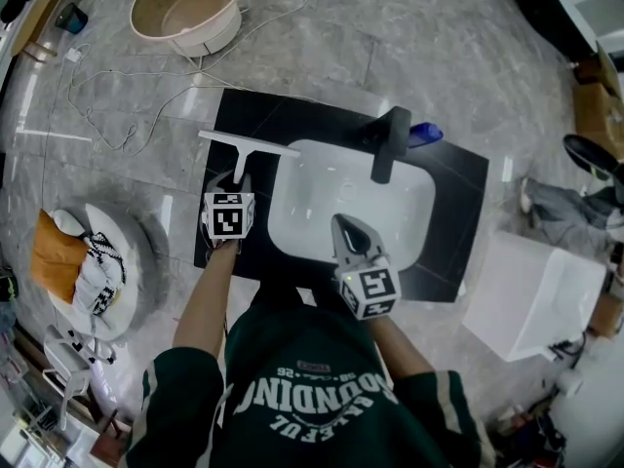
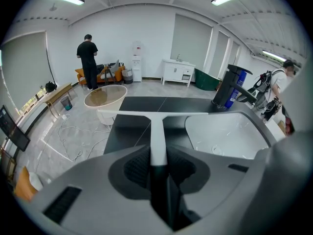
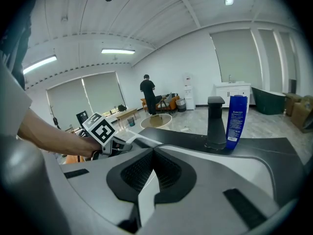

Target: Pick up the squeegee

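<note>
On the left, the squeegee (image 1: pixel 248 145) is seen on the black counter (image 1: pixel 255 113), just beside the white sink (image 1: pixel 409 213), with its blade away from the person. Its handle is clamped between the pads of the left gripper (image 1: pixel 237 177), so the grasp looks made. No lift can be made out; raising it clear is judged to be what's left. Over the sink, the right gripper (image 1: pixel 348 228) is held with jaws together, nothing in them.

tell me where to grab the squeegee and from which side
The squeegee handle, from its near free end: it is narrow and points back at you, while the wide blade crosses the far end. The left tool is shut on it there.
</note>
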A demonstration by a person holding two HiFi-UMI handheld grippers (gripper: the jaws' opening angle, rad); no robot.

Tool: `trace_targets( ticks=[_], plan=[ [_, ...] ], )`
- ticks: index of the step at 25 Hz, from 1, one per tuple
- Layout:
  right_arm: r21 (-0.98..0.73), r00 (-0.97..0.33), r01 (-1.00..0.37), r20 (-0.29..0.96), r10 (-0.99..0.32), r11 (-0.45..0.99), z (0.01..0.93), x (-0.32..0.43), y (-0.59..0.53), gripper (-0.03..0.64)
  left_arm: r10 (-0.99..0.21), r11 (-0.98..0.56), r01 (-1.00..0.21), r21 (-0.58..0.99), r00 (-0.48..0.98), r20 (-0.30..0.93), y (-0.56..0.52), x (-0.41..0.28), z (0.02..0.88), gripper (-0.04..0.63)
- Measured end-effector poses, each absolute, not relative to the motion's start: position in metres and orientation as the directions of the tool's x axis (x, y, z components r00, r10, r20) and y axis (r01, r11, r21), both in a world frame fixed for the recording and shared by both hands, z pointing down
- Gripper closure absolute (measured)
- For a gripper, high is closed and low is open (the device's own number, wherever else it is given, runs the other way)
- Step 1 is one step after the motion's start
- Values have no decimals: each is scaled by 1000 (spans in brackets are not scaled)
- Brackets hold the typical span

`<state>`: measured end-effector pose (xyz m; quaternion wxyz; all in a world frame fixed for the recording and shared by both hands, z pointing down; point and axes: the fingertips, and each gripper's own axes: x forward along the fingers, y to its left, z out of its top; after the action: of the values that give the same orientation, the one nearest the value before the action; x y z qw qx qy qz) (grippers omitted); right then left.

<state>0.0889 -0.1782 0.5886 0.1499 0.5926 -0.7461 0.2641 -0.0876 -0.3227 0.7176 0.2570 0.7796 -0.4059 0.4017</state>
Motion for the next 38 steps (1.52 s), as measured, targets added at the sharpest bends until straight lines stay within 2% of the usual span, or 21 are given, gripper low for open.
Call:
trace_targets(
  ticks=[16, 30, 38],
  plan=[
    [-184, -300, -953, 458, -837, 241, 558, 92, -189, 617, -548, -492, -869, 49, 353, 758, -308, -92, 635, 512],
    [-114, -350, -937, 342, -872, 331, 503, 95, -217, 617, -731, -430, -902, 38, 372, 572, -299, -116, 506, 512],
    [-96, -334, -943, 280, -900, 320, 473, 99, -223, 617, -791, -434, -901, 16, 389, 472, -281, -121, 458, 512]
  ],
)
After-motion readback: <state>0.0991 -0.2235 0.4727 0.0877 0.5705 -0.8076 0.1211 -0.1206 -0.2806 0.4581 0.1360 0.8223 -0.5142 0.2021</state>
